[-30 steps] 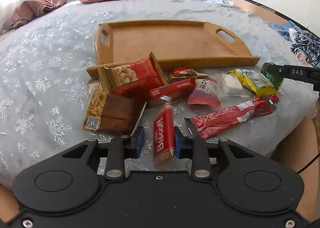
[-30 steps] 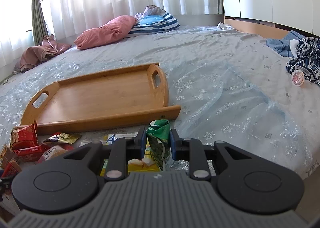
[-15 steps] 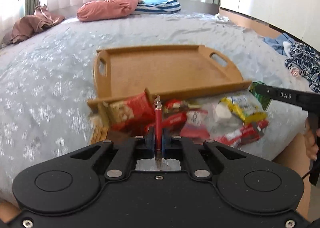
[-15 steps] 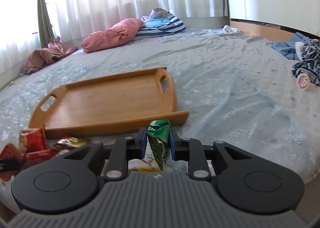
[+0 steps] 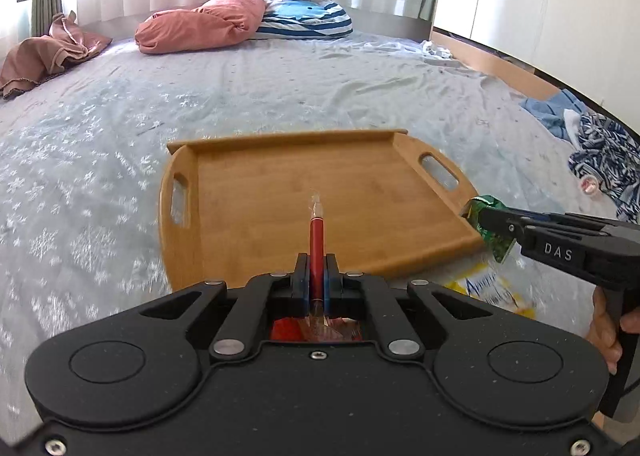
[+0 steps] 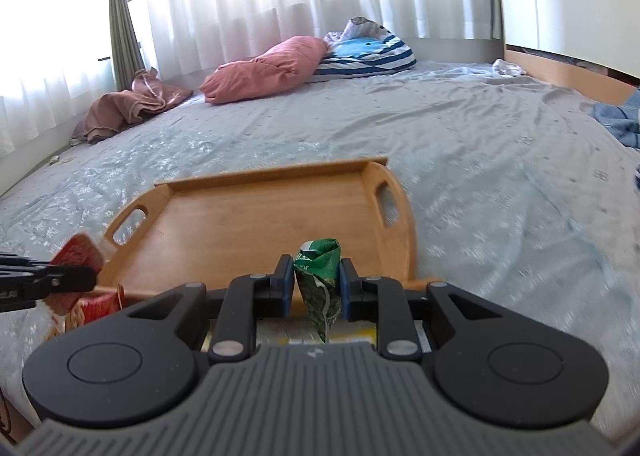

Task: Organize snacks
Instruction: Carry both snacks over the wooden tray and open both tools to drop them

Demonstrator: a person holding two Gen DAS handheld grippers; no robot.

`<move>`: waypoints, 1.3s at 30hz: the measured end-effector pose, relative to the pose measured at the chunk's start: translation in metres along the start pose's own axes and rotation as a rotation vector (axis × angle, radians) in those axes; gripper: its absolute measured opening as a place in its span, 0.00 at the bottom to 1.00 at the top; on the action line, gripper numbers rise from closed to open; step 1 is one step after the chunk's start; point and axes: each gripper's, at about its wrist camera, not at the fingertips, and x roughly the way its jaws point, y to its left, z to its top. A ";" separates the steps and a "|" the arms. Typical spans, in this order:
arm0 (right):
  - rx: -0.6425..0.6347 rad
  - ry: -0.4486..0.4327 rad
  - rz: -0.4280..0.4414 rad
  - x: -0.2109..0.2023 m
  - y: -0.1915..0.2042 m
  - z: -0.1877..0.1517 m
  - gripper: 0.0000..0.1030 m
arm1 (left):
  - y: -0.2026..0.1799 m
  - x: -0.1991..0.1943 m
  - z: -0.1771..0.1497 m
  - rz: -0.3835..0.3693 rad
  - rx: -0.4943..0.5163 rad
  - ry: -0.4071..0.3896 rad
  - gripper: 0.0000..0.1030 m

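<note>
My left gripper [image 5: 317, 276] has its jaws clenched on a thin red snack pack [image 5: 316, 242], held edge-on at the centre of the left wrist frame, its clear crimped tip poking up past the jaws and over the near rim of the wooden tray [image 5: 280, 192]. My right gripper [image 6: 316, 288] has its jaws grasping a crumpled green snack bag [image 6: 320, 276], which stands between them at lower centre of the right wrist frame, in front of the tray's near edge. In the left view that green bag shows at the right, just beside the tray's near right corner. A yellow packet [image 5: 486, 288] lies on the bed [image 5: 100, 128] below it.
</note>
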 end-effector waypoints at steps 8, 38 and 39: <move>0.013 0.046 0.033 0.041 0.004 0.025 0.26 | 0.012 0.049 0.026 0.034 -0.045 0.058 0.05; 0.052 0.150 0.055 0.098 0.001 0.022 0.26 | 0.024 0.118 0.020 0.062 -0.088 0.173 0.08; 0.054 0.151 0.057 0.097 0.001 0.022 0.27 | 0.023 0.118 0.020 0.063 -0.087 0.175 0.10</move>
